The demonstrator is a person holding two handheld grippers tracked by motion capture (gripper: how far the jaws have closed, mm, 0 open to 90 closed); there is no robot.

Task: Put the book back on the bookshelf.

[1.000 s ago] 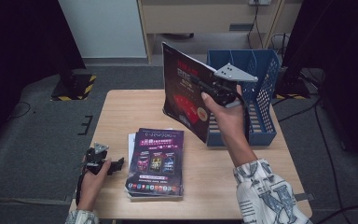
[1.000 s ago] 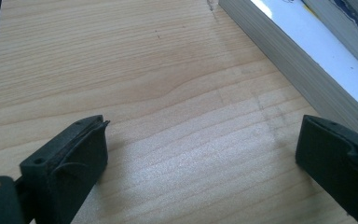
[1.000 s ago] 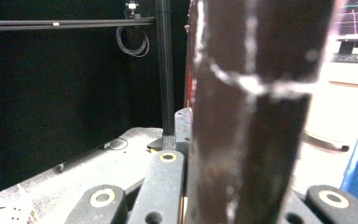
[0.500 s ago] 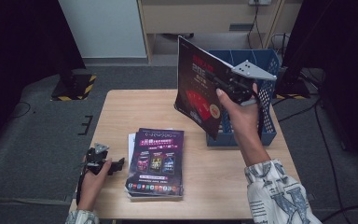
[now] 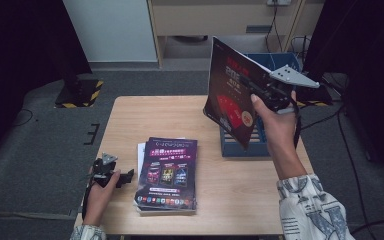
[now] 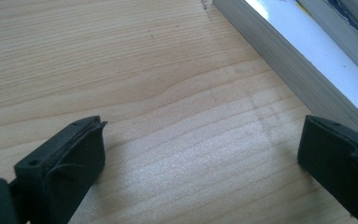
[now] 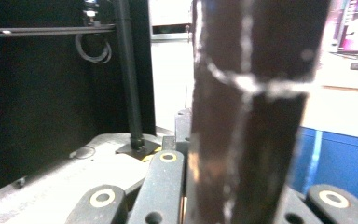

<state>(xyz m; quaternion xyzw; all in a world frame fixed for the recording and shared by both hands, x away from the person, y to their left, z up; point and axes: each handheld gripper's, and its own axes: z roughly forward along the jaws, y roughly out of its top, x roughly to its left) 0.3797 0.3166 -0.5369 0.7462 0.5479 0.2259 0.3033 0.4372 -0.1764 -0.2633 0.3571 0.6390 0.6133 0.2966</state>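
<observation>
High view: fingers of the right gripper (image 5: 260, 95) clamped on the right edge of a dark red magazine (image 5: 232, 97), held upright and tilted in the air over the near-left corner of the blue crate (image 5: 240, 149), which sits on the right side of the table (image 5: 145, 117). Left gripper (image 5: 122, 177) rests at the near-left of the table, just left of the stack of magazines (image 5: 167, 172), fingers apart with nothing between them.

Left gripper view: two black fingers (image 6: 70, 158) stand wide over bare wood; the page edges of the stack (image 6: 279, 56) run along the far right, not touched.

Right gripper view: the magazine (image 7: 251, 93) rises edge-on between the fingers (image 7: 161, 186), pinched close; the blue crate wall (image 7: 335, 158) shows behind on the right.

Handling, as judged: thin, glossy, light; the cover looks slick, so it may slide in a loose pinch. Held at one edge it stays fairly flat here, but the free corner could droop or catch the crate rim. Best hold is near the spine or mid-edge, keeping it vertical to drop into a slot.
</observation>
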